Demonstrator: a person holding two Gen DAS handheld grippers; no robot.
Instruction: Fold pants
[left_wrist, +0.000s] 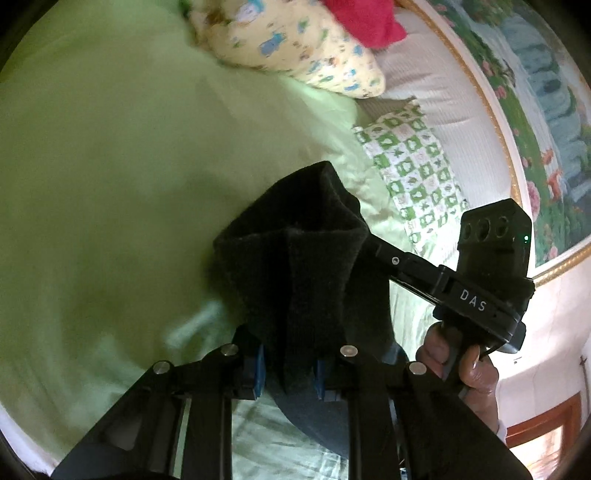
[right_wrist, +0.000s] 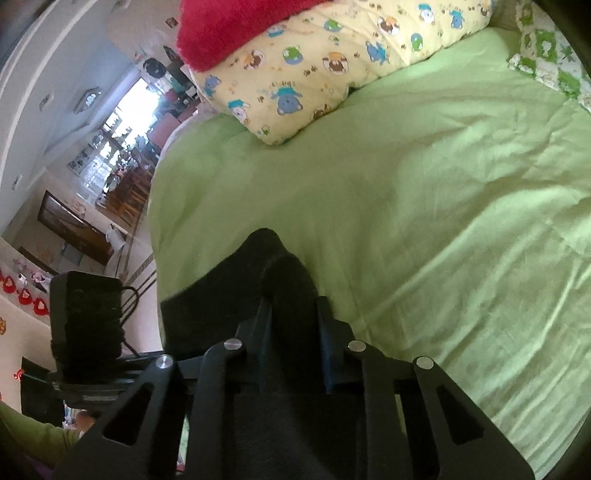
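Black pants (left_wrist: 295, 266) pinched in both grippers, bunched and lifted above the green bed sheet (left_wrist: 110, 184). Left gripper (left_wrist: 290, 373): blue-padded fingers (left_wrist: 258, 369) pressed onto a thick fold of the dark cloth, the rest draping down below. Right gripper (right_wrist: 293, 332): fingers likewise clamped on a gathered hump of the same fabric. Seen from the left wrist, the right gripper reaching into the cloth from the right, a hand (left_wrist: 461, 365) wrapped around its handle. At the head of the bed, a yellow cartoon-print pillow (right_wrist: 332, 55), red plush blanket (right_wrist: 229, 26) on top, green-checked pillow (left_wrist: 410, 173) beside.
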